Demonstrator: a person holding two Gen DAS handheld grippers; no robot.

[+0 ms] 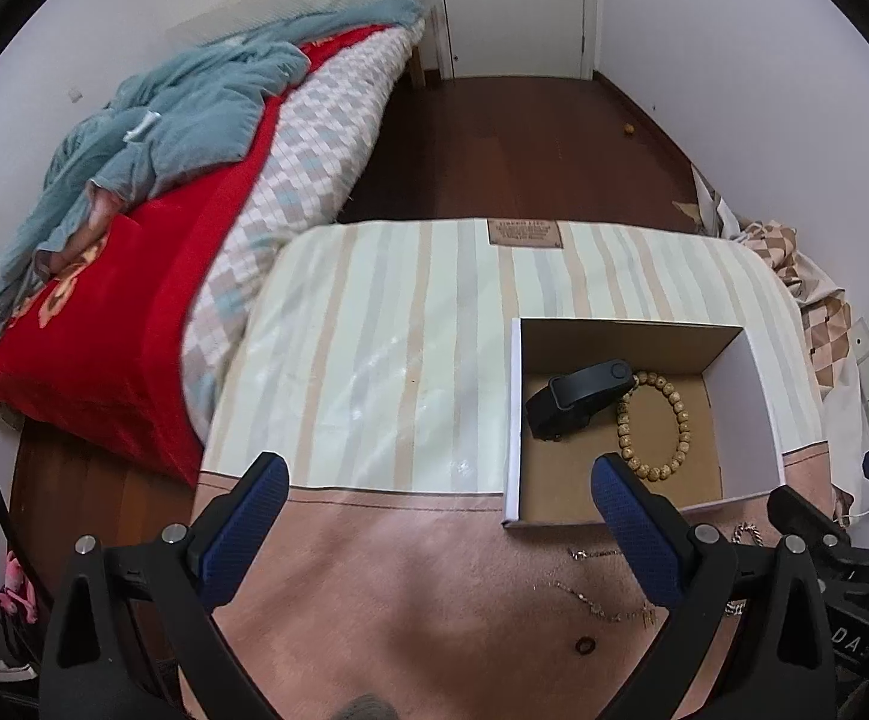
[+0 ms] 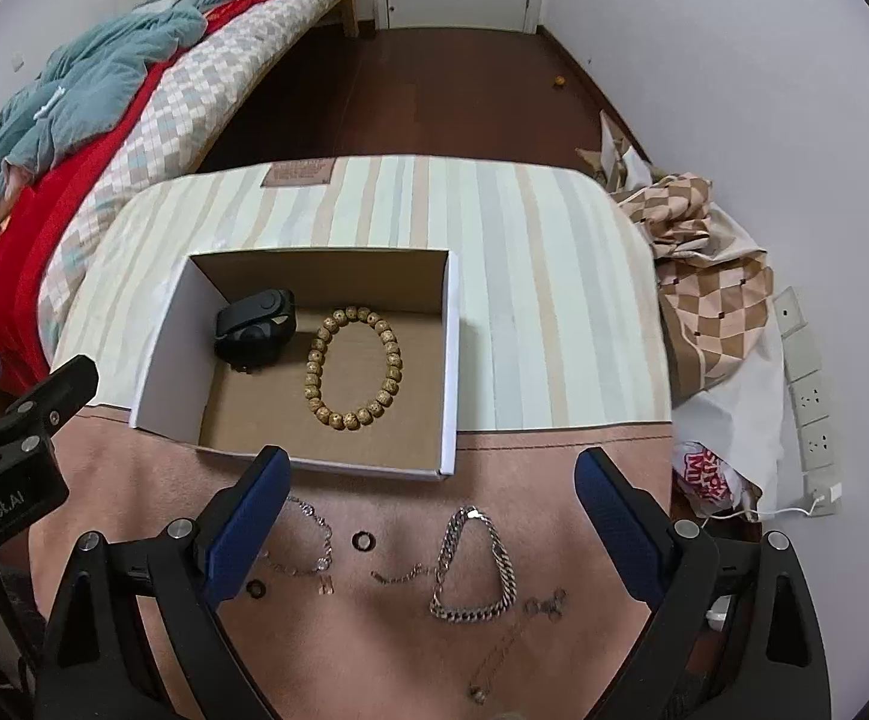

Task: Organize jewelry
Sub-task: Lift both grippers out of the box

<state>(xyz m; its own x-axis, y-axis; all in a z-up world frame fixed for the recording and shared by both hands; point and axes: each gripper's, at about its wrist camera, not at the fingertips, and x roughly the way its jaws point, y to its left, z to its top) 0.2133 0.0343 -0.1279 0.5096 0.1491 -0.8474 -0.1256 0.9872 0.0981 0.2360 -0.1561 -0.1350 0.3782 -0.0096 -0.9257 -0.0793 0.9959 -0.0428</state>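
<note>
An open cardboard box [image 2: 452,360] [image 1: 758,384] stands on a cloth-covered table. Inside lie a wooden bead bracelet [image 2: 353,366] [image 1: 656,426] and a black wristband [image 2: 254,330] [image 1: 578,396]. In front of the box on the pink cloth lie a thick silver chain bracelet [image 2: 476,564], a thin silver chain [image 2: 308,534], thin necklaces [image 1: 602,600] and small dark rings [image 2: 363,540] [image 1: 583,645]. My right gripper [image 2: 428,516] is open and empty above the loose jewelry. My left gripper [image 1: 440,522] is open and empty, left of the box.
A bed with a red blanket [image 1: 134,324] and a blue quilt [image 1: 164,138] lies to the left. Checked fabric bags [image 2: 710,276] and a power strip [image 2: 812,408] lie to the right by the wall. Dark wooden floor [image 2: 434,90] and a door lie beyond.
</note>
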